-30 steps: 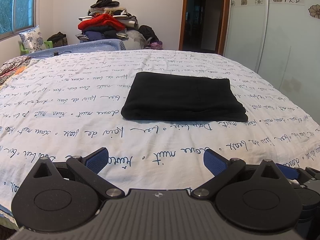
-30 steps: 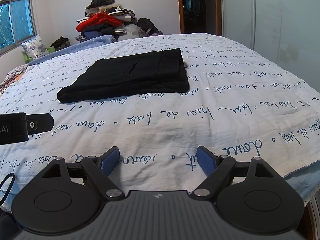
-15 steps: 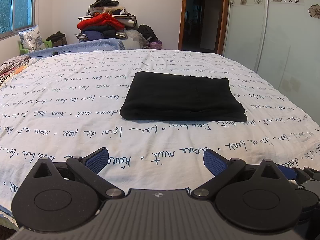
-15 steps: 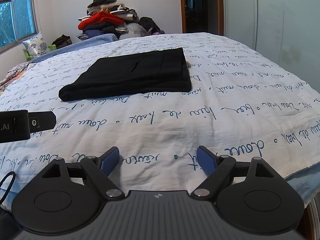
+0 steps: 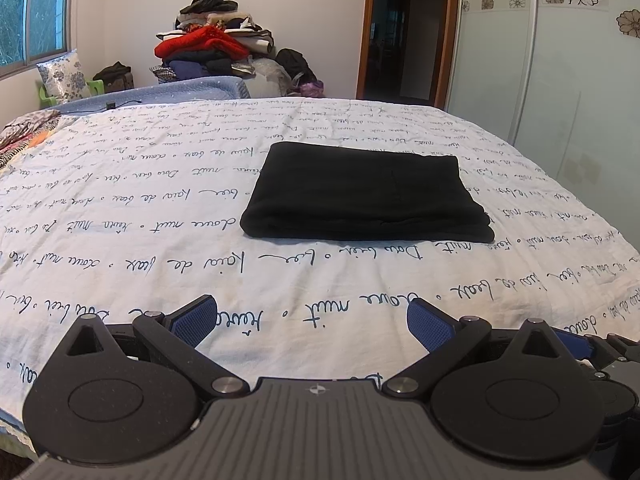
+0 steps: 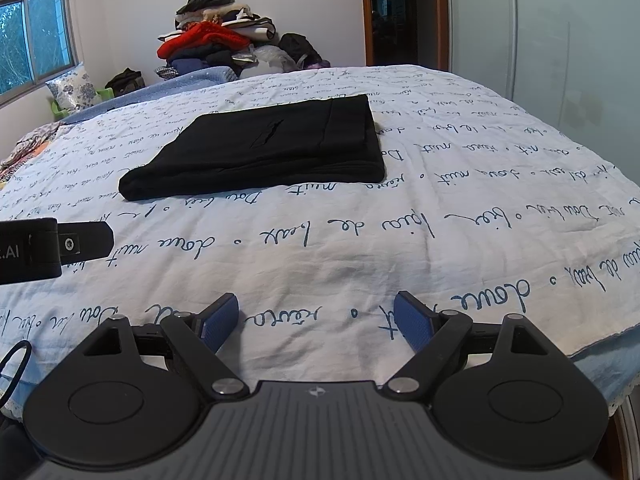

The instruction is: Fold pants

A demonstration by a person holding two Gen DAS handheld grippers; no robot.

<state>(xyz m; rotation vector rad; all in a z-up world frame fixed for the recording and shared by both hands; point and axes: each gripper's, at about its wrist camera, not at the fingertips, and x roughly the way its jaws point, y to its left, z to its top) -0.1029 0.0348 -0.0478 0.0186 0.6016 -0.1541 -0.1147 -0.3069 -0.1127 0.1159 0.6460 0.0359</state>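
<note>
Black pants are lying folded into a flat rectangle, centre frame on the script-print bedsheet. Left gripper and right gripper are hovering at bottom of frame, jaws spread wide, gripping nothing. Fold looks finished; next move is likely just pulling back, or squaring edges if needed.
</note>
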